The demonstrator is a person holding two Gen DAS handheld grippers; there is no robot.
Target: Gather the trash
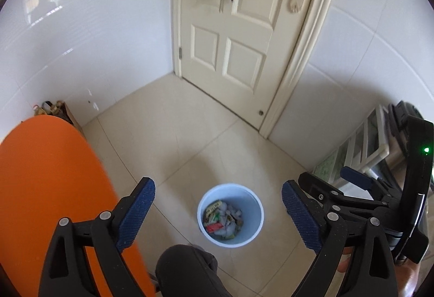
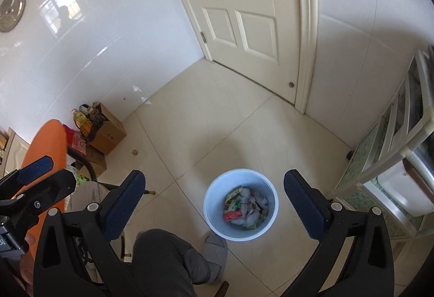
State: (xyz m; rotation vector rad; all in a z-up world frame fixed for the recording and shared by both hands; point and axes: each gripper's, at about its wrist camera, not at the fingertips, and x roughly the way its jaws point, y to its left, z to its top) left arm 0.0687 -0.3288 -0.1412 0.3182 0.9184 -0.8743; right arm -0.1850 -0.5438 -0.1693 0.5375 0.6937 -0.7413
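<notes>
A pale blue trash bin (image 1: 256, 215) (image 2: 214, 204) stands on the tiled floor below both grippers. It holds crumpled white paper and coloured wrappers (image 1: 222, 221) (image 2: 245, 207). My left gripper (image 1: 218, 184) hangs above the bin with its blue-padded jaws wide open and nothing between them. My right gripper (image 2: 214, 175) is also above the bin, open and empty. Each gripper shows in the other's view: the right one (image 1: 331, 179) at the right edge, the left one (image 2: 51, 175) at the left edge.
An orange tabletop (image 1: 48, 188) (image 2: 46, 139) lies to the left. The person's dark trouser leg (image 1: 184, 270) (image 2: 162, 261) and grey slipper (image 2: 215, 251) are beside the bin. Cardboard boxes (image 2: 108, 134) sit by the wall, a white rack (image 2: 393, 147) at right, a closed door (image 1: 230, 39) ahead.
</notes>
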